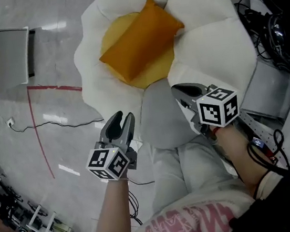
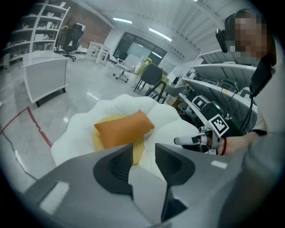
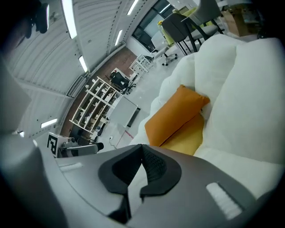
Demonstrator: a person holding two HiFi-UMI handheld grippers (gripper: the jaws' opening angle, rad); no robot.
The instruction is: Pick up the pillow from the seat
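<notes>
An orange pillow [image 1: 140, 36] lies slantwise on the yellow centre [image 1: 152, 73] of a white, petal-shaped seat [image 1: 208, 30]. My left gripper [image 1: 122, 120] hovers over the floor just in front of the seat's left edge, well short of the pillow. Its jaws stand apart with nothing between them. In the left gripper view [image 2: 144, 151] the pillow [image 2: 124, 129] lies ahead, beyond the jaws. My right gripper [image 1: 183, 88] is over the seat's front petal, shut and empty. In the right gripper view [image 3: 142, 149] its tips meet, with the pillow [image 3: 176, 113] farther on.
A person's grey-trousered knee [image 1: 163, 115] rests against the seat's front. On the floor to the left are a grey cabinet [image 1: 12, 56], red tape lines [image 1: 42, 137] and a thin cable [image 1: 45, 123]. Bundled cables [image 1: 271, 11] lie at the right. Shelves [image 2: 49, 18] stand farther back.
</notes>
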